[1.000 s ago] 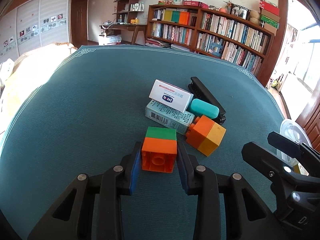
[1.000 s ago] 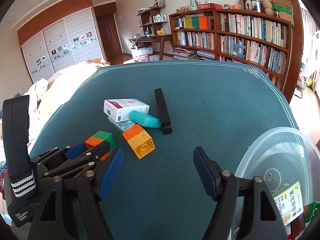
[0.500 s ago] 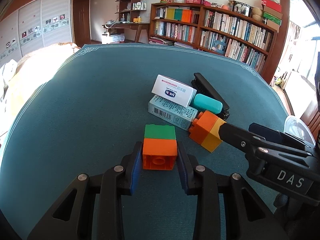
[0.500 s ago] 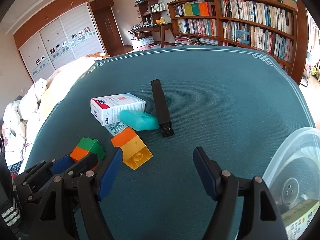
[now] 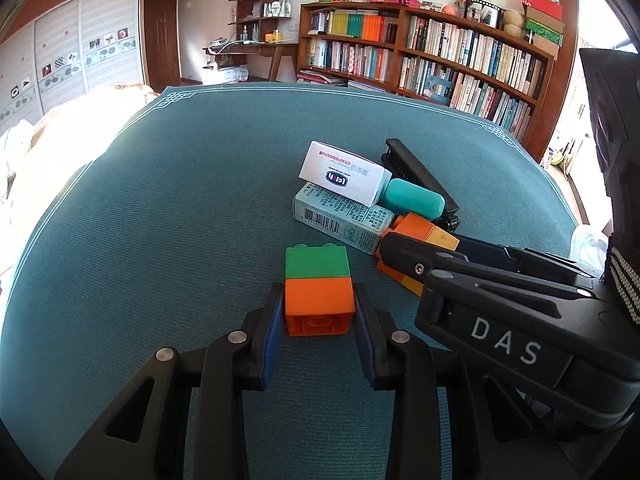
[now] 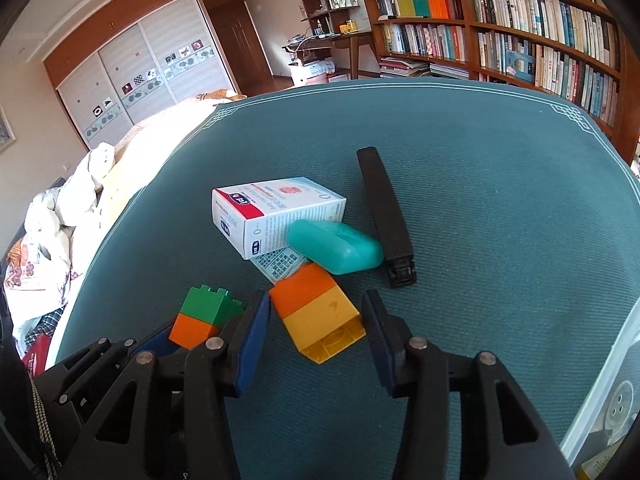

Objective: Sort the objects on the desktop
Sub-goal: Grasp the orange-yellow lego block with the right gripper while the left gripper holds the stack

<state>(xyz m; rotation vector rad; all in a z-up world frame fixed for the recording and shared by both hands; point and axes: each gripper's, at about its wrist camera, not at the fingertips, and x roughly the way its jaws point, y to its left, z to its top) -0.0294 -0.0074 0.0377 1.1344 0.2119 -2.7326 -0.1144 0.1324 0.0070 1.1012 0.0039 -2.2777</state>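
I have the left gripper (image 5: 319, 312) pinching the green-and-orange block (image 5: 319, 286) on the teal tablecloth (image 5: 160, 220), while my right gripper (image 6: 316, 322) straddles the orange-and-yellow block (image 6: 318, 312), spread and not yet squeezing, so closing comes next, I judge.

Both fisheye cameras sit low over the teal woven tablecloth (image 5: 180, 208), looking forward toward the wooden bookshelf wall (image 5: 460, 60). The left wrist view stands close behind the green-and-orange toy block (image 5: 318, 284); the right wrist view sees that block (image 6: 204, 316) from its right side
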